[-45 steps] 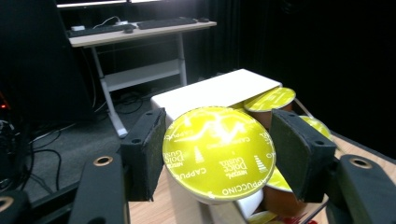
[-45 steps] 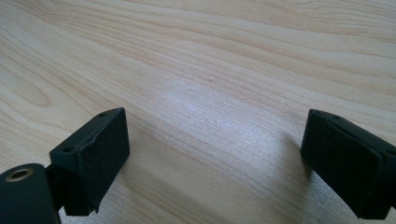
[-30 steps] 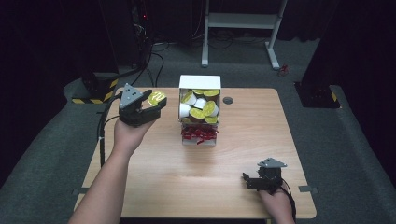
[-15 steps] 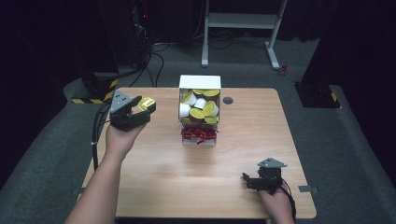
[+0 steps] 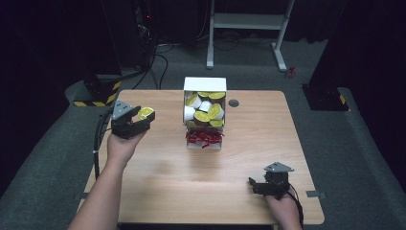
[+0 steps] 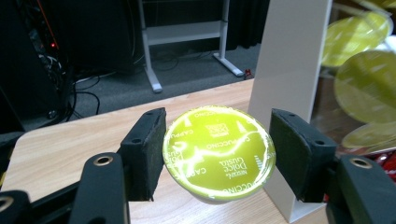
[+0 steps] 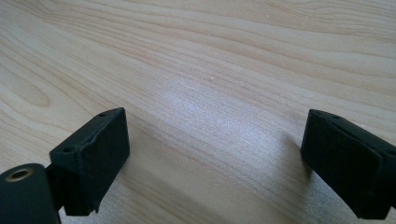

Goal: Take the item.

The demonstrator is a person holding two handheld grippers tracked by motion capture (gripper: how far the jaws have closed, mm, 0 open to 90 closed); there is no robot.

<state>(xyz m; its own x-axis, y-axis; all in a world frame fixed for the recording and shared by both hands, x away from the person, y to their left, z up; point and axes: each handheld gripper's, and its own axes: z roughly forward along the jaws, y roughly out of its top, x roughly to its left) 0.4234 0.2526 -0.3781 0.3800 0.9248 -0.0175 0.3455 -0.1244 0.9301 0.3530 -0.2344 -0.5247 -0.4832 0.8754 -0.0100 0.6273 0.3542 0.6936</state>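
Note:
My left gripper (image 5: 142, 120) hangs over the table's left side, shut on a coffee capsule (image 5: 145, 113) with a yellow-green foil lid. In the left gripper view the capsule (image 6: 218, 153) sits lid-up between both black pads (image 6: 144, 149), just left of the white box wall (image 6: 285, 88). The white box (image 5: 205, 85) stands at the middle back of the table, with several more capsules (image 5: 206, 109) piled in it and red wrappers (image 5: 205, 137) at its front. My right gripper (image 5: 254, 186) rests open near the front right edge, with bare wood between its jaws (image 7: 215, 158).
The wooden table (image 5: 158, 167) has a dark round cable hole (image 5: 233, 103) right of the box. Behind it stand a white frame (image 5: 249, 21), cables (image 5: 158, 52) on grey carpet, and a yellow-black striped base (image 5: 98, 93) at the left.
My left gripper has carried the capsule to the left, away from the box, and a little nearer the person. The right gripper has stayed still.

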